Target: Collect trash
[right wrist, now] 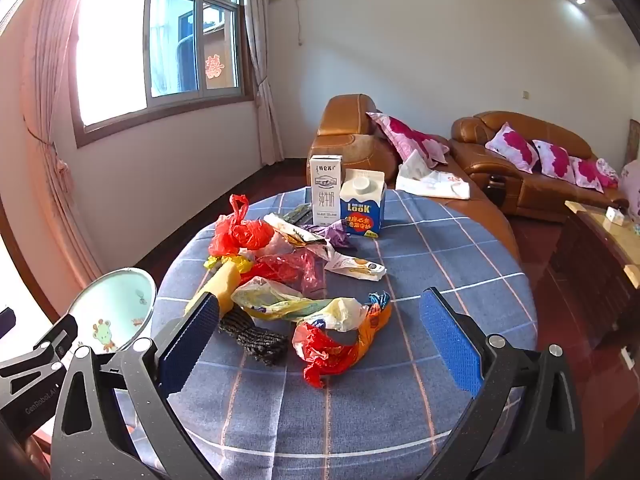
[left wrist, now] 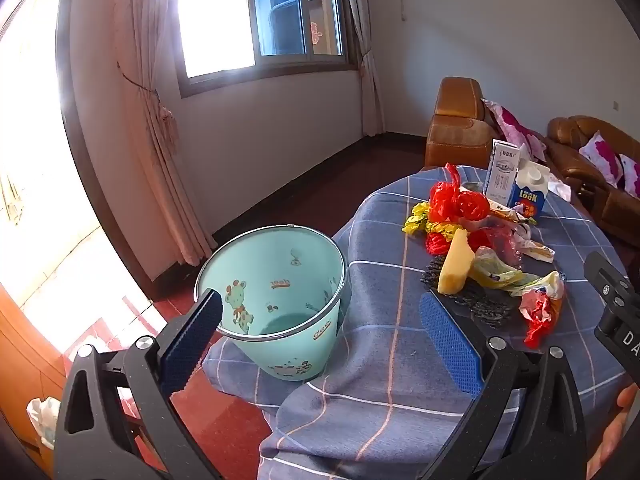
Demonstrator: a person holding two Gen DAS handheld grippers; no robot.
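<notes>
A mint green bin (left wrist: pixel 276 300) with cartoon prints stands at the table's left edge, tilted, empty inside; its rim also shows in the right wrist view (right wrist: pixel 116 304). A pile of trash lies on the blue checked tablecloth (right wrist: pixel 400 380): red plastic bags (right wrist: pixel 240 232), a yellow sponge (right wrist: pixel 224 284) with a dark scourer (right wrist: pixel 256 338), a red-orange wrapper (right wrist: pixel 340 344), a yellowish bag (right wrist: pixel 296 304). My left gripper (left wrist: pixel 320 336) is open, with the bin's near rim at its left finger. My right gripper (right wrist: pixel 320 344) is open around the red-orange wrapper area, above the cloth.
Two cartons, a white milk box (right wrist: pixel 326 190) and a blue one (right wrist: pixel 362 208), stand at the table's far side. Brown leather sofas (right wrist: pixel 520 152) with pink cushions lie behind. A wooden cabinet (right wrist: pixel 600 256) is at right. The red tiled floor (left wrist: pixel 224 420) lies below the bin.
</notes>
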